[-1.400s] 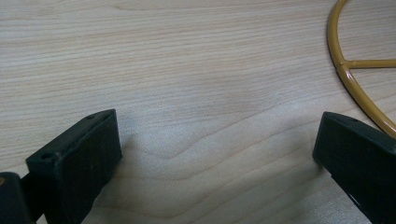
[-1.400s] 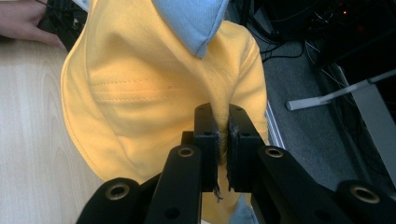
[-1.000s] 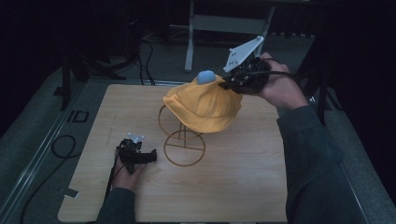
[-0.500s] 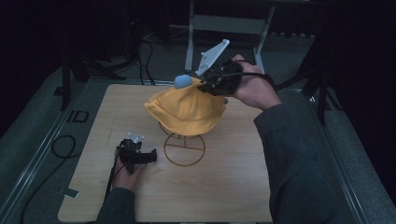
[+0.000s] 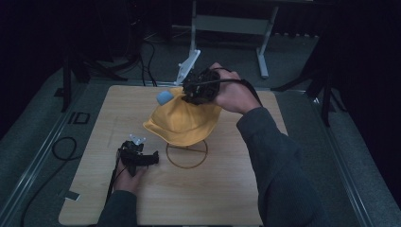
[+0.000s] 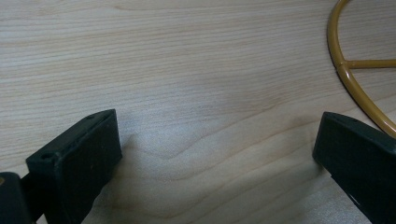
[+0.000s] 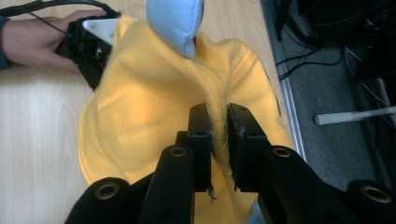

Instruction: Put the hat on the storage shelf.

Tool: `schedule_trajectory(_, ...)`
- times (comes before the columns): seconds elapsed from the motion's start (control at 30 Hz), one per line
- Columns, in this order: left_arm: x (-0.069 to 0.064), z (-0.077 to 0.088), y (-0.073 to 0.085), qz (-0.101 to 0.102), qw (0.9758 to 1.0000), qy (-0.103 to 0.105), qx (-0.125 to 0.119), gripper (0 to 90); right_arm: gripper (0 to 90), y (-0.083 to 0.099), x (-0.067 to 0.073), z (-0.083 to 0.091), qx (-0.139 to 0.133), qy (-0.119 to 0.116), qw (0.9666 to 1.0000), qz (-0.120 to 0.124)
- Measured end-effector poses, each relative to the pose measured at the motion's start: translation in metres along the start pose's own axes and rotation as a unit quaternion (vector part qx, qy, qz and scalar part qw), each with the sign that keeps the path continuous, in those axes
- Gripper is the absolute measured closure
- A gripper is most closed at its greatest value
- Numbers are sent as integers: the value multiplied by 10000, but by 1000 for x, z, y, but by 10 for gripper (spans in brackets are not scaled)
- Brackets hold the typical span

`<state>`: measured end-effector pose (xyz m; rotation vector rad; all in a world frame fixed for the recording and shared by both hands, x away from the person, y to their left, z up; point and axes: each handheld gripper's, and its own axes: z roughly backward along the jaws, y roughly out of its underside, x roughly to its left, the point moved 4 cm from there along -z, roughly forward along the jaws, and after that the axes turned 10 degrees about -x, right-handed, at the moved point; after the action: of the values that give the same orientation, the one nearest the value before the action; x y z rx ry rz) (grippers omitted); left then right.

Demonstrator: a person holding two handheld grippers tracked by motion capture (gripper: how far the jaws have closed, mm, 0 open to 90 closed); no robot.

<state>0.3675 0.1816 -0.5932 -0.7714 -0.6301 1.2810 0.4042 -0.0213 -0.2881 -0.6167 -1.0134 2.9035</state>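
Right gripper (image 7: pixel 217 122): pinching soft yellow fabric hat (image 5: pixel 182 120) | gold wire stand (image 5: pixel 187 153): 6 o'clock below; lift vertically | left gripper (image 6: pixel 217 154): spread, empty.

Soft yellow fabric hat (image 5: pixel 184 120) with pale blue pompom (image 5: pixel 164 98); mustard-gold wire ring stand (image 5: pixel 187 155); light wood-grain tabletop (image 5: pixel 222 189); matte black gripper jaws; grey-green sleeve (image 5: pixel 279 175); grey carpet floor (image 5: pixel 28 142).
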Motion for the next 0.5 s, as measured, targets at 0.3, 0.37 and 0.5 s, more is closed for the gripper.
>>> schedule_trajectory(0.3,0,0,0,-1,10000,7,0,9,783,4,5,-16,258,-157,9995,4)
schedule_trajectory(0.37,0,0,0,-3,10000,1,-5,9,766,6,6,-16,311,-202,9993,-12)
schedule_trajectory(0.5,0,0,0,3,10000,3,-9,9,620,6,7,-13,310,-345,9989,-105)
